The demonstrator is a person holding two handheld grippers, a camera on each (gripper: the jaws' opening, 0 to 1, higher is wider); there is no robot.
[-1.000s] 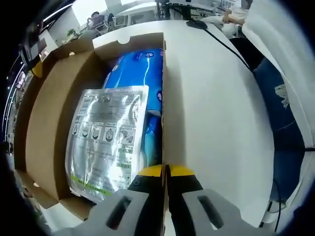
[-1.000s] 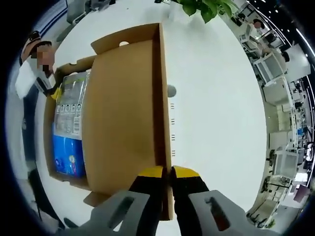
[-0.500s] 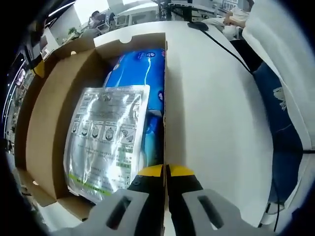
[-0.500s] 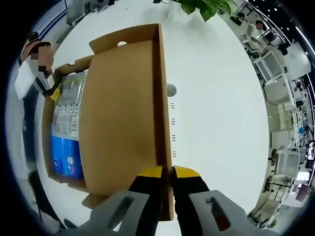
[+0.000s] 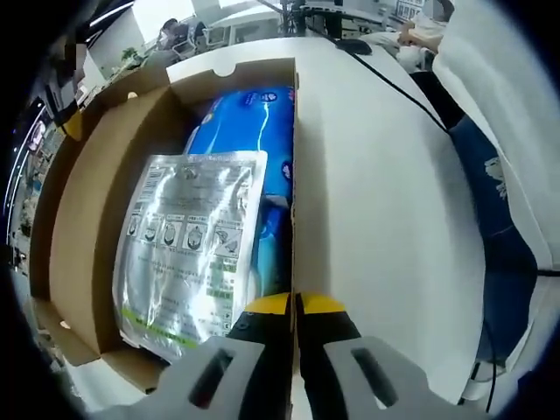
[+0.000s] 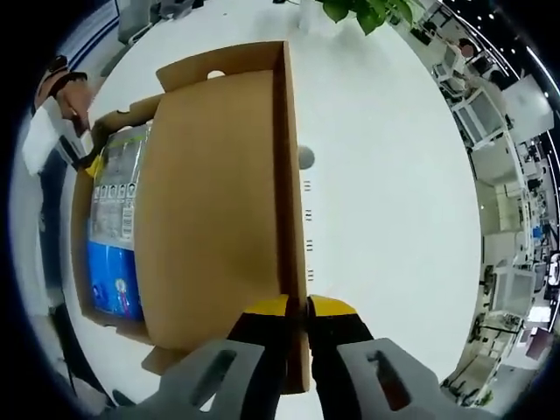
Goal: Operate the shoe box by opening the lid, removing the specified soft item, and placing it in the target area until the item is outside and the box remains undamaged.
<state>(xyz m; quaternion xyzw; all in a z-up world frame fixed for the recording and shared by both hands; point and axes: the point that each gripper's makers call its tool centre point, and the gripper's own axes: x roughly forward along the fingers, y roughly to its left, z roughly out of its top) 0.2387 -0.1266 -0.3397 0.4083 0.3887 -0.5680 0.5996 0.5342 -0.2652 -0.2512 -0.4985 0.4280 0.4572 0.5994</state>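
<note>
In the left gripper view, the left claw (image 5: 295, 304) is pinched shut on the near side wall of the open shoe box (image 5: 294, 175), one yellow tip on each side of the cardboard edge. Inside the box a silver foil pouch (image 5: 188, 245) lies flat on top of a blue soft pack (image 5: 249, 131), which sits against the gripped wall. To the right of the wall the white tabletop (image 5: 376, 201) stretches away, crossed by a black cable (image 5: 398, 79), with a person's white and blue clothing at the far right edge.

In the right gripper view, the right claw (image 6: 297, 305) is likewise closed on a cardboard edge, here the free rim of the lid (image 6: 219, 201), which is swung up and back so its plain brown inner face looks toward the camera. Beyond it, at the left, the foil pouch and blue pack are visible in the box body, with the left claw's yellow tip at the box's far wall and a person's hand behind it. Green leaves (image 6: 359, 10) show at the top over the tabletop.

As a judgement: the lid stage looks done and the box appears uncreased, but both packs lie inside; lifting out the soft item and setting it in the target area, which cannot be identified here, is yet to come.
</note>
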